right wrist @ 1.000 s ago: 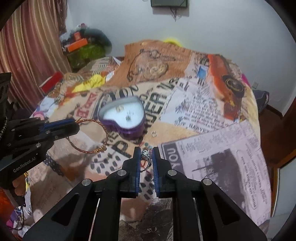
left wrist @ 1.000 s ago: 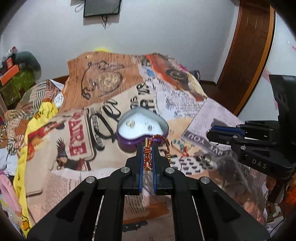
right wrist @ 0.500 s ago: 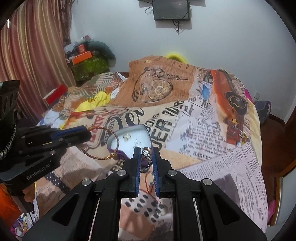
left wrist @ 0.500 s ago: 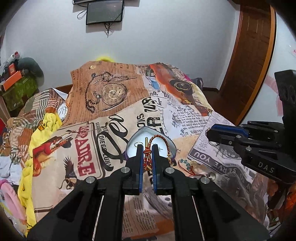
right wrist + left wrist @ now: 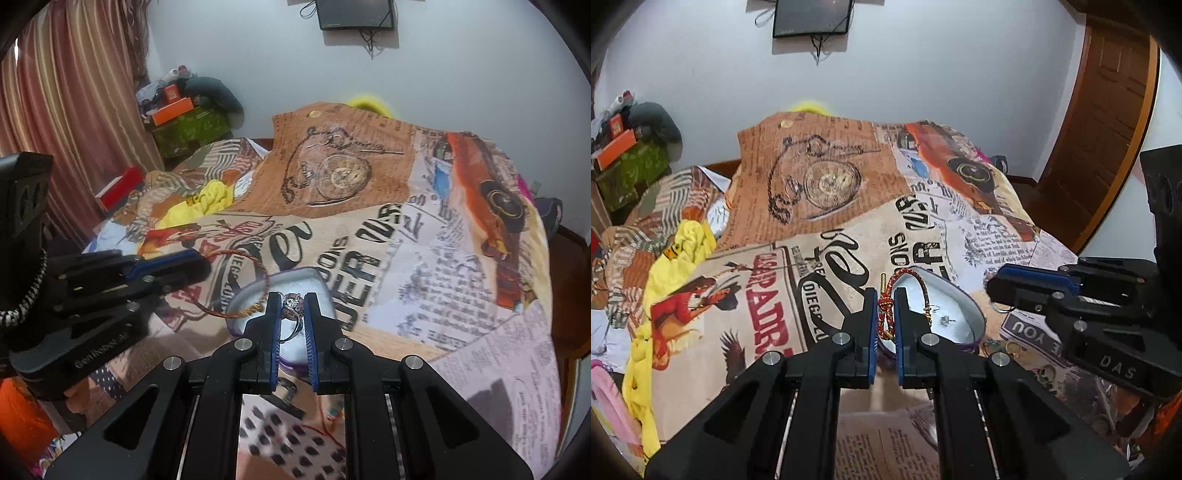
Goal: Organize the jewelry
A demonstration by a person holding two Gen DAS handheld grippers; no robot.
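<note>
Both grippers tilt downward over the heart-shaped box (image 5: pixel 295 291), left gripper (image 5: pixel 885 314) pinching a bracelet (image 5: pixel 916 284), right gripper (image 5: pixel 293 314) a ring (image 5: pixel 293 306).

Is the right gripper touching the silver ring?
Touching. The right wrist view shows the right gripper shut on the silver ring, both pads pressing its sides.

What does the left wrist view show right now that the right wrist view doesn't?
Only the left wrist view shows the wooden door, the small pieces already lying in the heart-shaped box, and loose jewelry on the bedspread beside it. Only the right wrist view shows the curtain, the ring pinched in the right gripper, and the bracelet's full loop. Both show the box, the bedspread, the wall screen, and the left gripper shut on the bracelet.
</note>
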